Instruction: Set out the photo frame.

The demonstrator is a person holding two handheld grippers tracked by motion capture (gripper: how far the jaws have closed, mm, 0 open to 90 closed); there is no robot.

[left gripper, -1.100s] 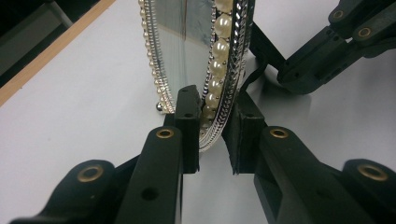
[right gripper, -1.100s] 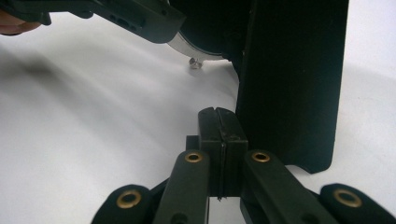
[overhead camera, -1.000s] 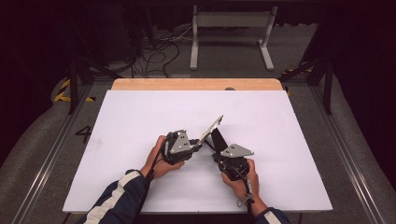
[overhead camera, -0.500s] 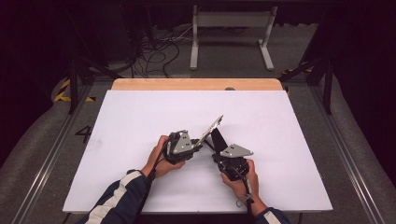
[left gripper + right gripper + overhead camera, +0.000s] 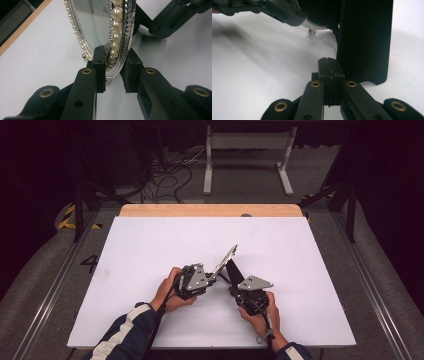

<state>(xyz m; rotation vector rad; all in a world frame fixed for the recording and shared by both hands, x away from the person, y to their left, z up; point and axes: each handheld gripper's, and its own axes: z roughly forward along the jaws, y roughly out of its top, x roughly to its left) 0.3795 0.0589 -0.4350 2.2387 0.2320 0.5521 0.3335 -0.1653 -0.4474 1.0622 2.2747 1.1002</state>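
White table (image 5: 150,250): carries all. Oval pearl-rimmed silver-framed mirror (image 5: 100,27): tilted at table centre, black easel stand (image 5: 364,40) behind. Left gripper (image 5: 113,71): narrowly parted, clamping the lower rim; hold steady. Right gripper (image 5: 330,72): fully closed, empty, beside the stand; nudge gently.

Navy sleeve (image 5: 125,332) with white stripes; black grippers with brass-ringed screw holes and grey three-cornered plates.

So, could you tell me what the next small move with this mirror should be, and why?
Probably open the left gripper slowly, and only slightly at first. Its jaws clamp the lower rim of the pearl-edged mirror, which leans over the white table with its black back stand down. The right gripper is shut beside that stand, ready to steady it if the mirror tips.
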